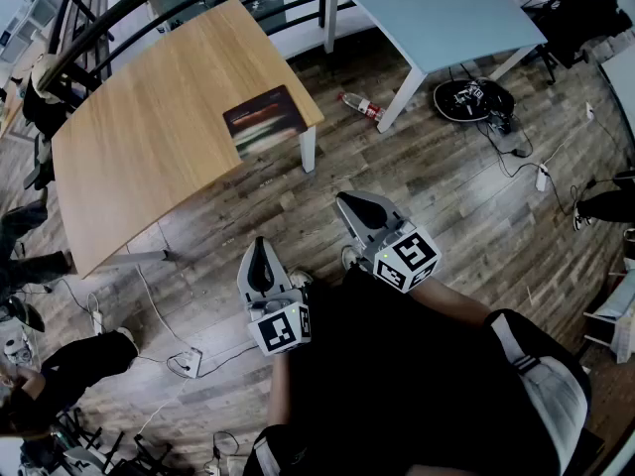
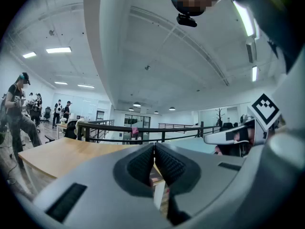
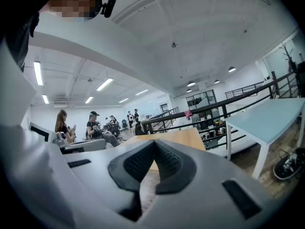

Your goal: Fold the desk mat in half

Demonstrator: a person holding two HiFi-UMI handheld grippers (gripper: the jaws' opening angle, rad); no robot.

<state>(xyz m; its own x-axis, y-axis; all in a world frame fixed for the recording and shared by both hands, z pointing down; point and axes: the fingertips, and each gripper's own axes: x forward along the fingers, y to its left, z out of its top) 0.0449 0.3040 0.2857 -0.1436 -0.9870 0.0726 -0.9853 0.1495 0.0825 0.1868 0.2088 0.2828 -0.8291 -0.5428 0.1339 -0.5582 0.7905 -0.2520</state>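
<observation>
Left hand-held gripper and right hand-held gripper clenched empty; desk mat lies lengthwise along table edge.

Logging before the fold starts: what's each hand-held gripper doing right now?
Left hand-held gripper: closed, holding nothing.
Right hand-held gripper: closed, holding nothing.

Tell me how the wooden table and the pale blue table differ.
The wooden table has a tan wood-grain top; the pale blue table has a plain, pale top. The wooden table carries the dark desk mat at one corner; the pale blue table's visible top shows nothing on it. Both stand on white legs.
</observation>
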